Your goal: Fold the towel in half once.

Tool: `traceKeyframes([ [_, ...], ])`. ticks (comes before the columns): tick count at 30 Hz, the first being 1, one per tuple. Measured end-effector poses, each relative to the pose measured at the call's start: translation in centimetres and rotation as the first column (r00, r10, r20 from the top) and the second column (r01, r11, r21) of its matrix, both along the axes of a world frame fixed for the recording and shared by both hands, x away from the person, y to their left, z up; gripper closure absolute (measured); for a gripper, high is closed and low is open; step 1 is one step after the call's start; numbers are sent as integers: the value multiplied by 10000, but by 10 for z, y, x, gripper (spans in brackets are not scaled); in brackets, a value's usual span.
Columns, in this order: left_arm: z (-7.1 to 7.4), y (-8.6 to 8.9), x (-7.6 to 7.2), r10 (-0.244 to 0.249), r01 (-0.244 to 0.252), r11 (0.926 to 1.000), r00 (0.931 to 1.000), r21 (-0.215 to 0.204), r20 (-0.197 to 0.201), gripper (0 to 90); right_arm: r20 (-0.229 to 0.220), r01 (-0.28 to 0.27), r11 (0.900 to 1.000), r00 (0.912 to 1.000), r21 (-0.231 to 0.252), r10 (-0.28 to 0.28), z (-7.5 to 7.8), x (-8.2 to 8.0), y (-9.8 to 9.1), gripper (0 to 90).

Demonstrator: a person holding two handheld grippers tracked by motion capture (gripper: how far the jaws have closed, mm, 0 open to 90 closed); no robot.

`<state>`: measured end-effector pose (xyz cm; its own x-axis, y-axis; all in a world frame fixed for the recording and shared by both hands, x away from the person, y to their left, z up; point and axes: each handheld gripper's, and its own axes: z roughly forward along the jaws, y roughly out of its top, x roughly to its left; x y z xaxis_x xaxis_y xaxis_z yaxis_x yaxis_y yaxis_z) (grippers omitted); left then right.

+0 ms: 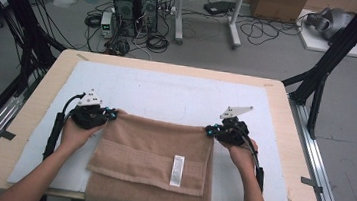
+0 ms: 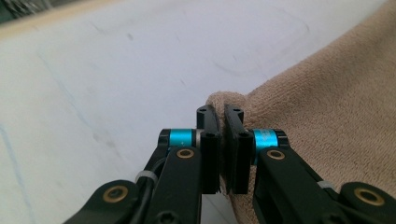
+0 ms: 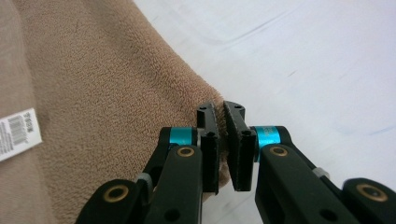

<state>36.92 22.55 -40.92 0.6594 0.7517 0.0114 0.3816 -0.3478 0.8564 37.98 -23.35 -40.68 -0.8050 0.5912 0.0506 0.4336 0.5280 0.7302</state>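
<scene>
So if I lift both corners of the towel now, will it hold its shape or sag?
The towel will likely sag between the left gripper and right gripper: soft terry, already folded over. The part overhanging the table edge probably adds drag. Slipping looks unlikely; both pinch the cloth.

Folded tan towel (image 1: pixel 153 153), corners pinched

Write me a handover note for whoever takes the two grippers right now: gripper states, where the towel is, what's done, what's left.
Left gripper: shut on the far left corner of the tan towel.
Right gripper: shut on the towel's far right corner.
Towel: lies on the white mat at the near edge of the table, its near end hanging over that edge. An upper layer with the white label lies over a lower layer; both gripped corners are on its far edge.
Done: both far corners pinched.
Left: probably lift both corners together and carry them to make the next fold, keeping the edge taut, then release.
</scene>
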Motion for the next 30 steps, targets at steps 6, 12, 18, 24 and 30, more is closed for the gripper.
traceKeyframes([
  [6,38,-6,37,437,-436,9990,9972,-30,614,858,403,502,9987,9979,-81,-498,30,35,-2,854],
  [12,88,-11,77,754,-761,9971,9915,30,1064,858,845,1075,9940,9905,220,-1090,69,71,-5,855],
  [18,96,-15,99,864,-865,9962,9921,-25,908,801,1245,1416,9894,9817,308,-1444,101,101,-10,811],
  [24,56,-2,94,642,-643,9978,9979,-187,-92,575,43,1806,9826,9835,439,-1809,66,104,-14,511],
  [30,34,-1,73,139,-149,9995,9993,-289,-349,527,-205,1540,9873,9880,396,-1533,40,81,-8,427],
])
